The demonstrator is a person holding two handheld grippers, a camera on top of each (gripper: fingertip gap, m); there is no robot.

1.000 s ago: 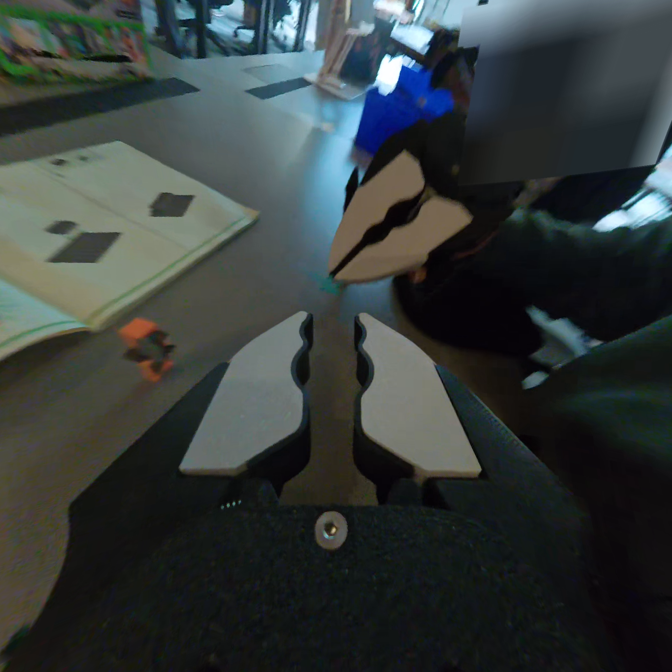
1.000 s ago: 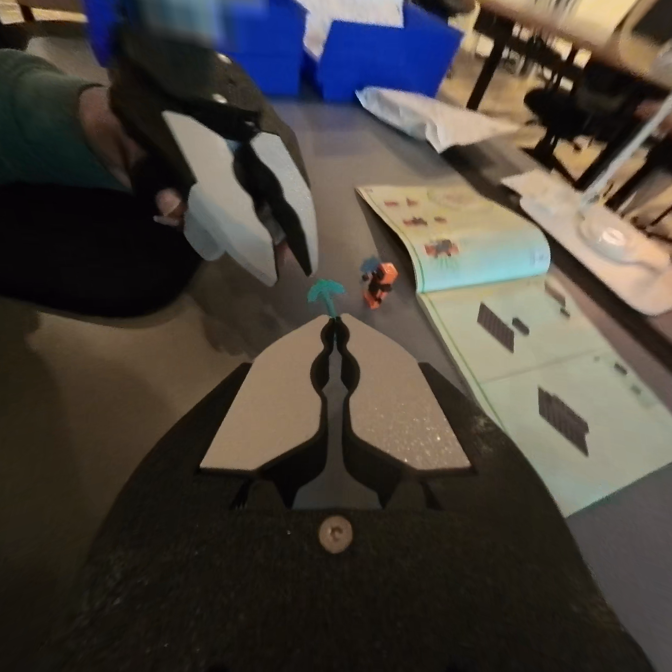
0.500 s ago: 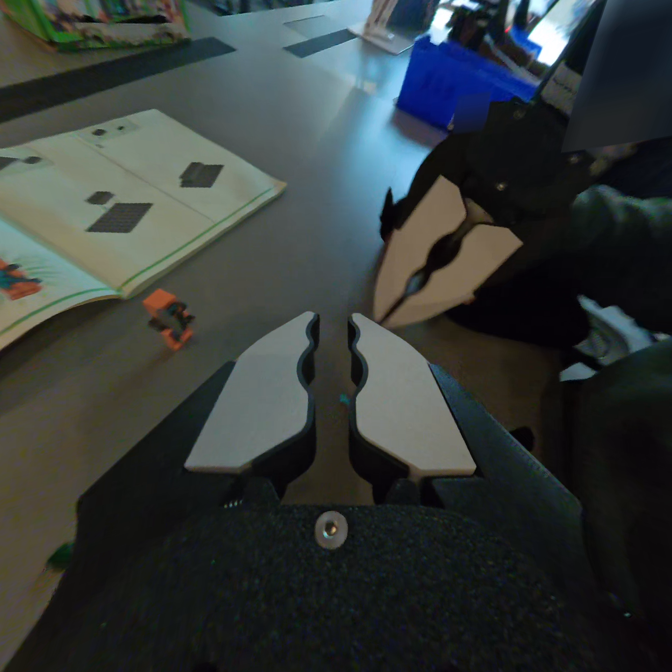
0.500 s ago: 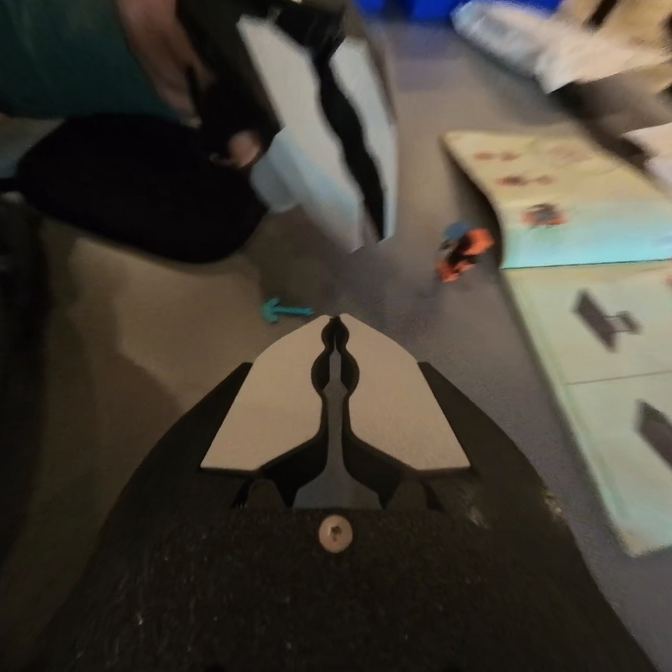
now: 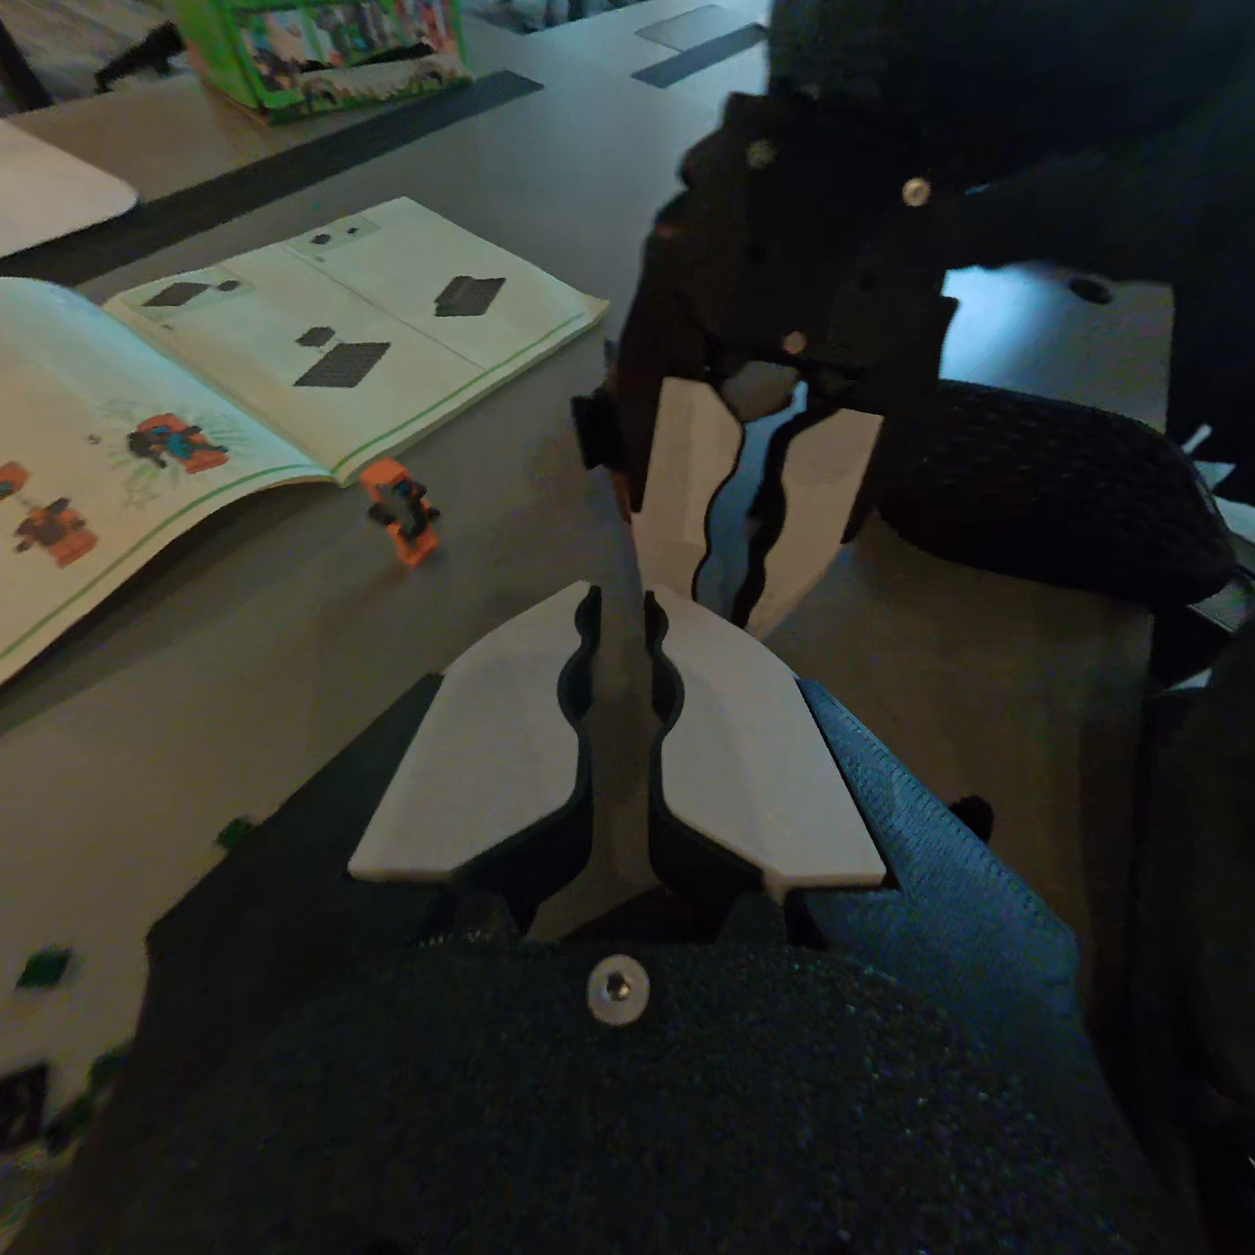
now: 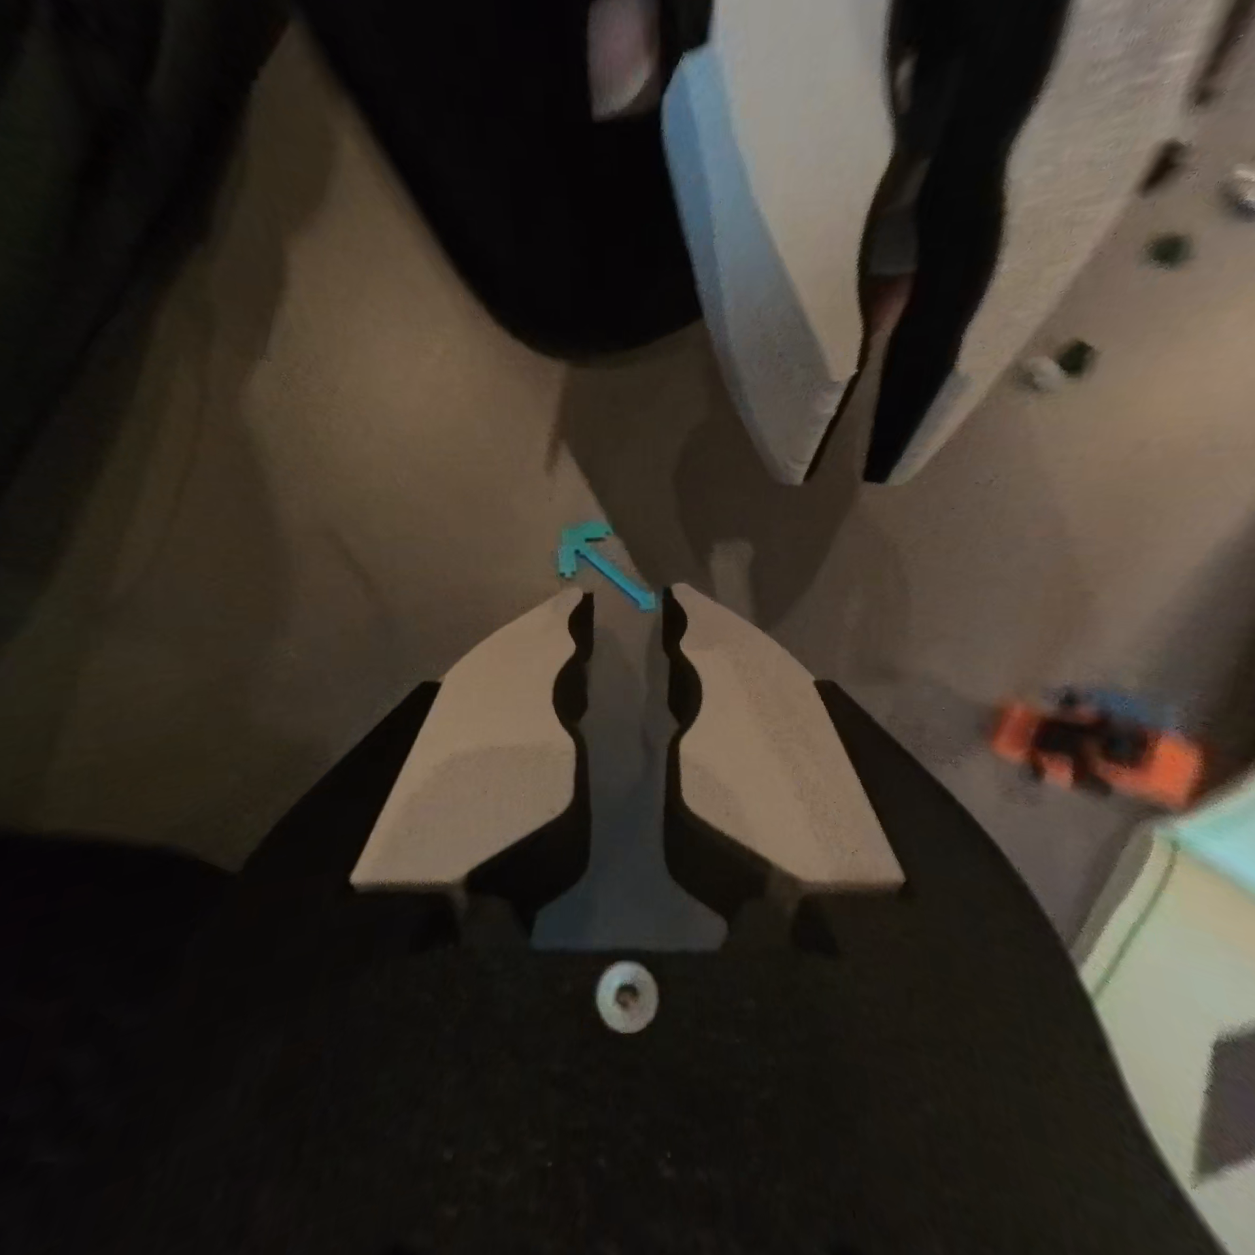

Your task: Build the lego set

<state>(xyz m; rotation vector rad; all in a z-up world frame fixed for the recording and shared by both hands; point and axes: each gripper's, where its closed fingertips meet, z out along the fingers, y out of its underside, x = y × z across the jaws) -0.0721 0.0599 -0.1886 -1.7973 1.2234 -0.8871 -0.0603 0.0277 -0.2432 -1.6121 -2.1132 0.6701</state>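
Right hand-held gripper [image 6: 623,592] hovers with its jaws slightly apart and empty, tips just short of the teal pickaxe piece [image 6: 601,562] lying flat on the counter [image 6: 407,475]. Left hand-held gripper [image 5: 622,596], also parted and empty, waits near. We judge a low, shaft-aligned pinch best. Near the open instruction booklet [image 5: 285,380] lies the orange minifigure [image 5: 401,509].
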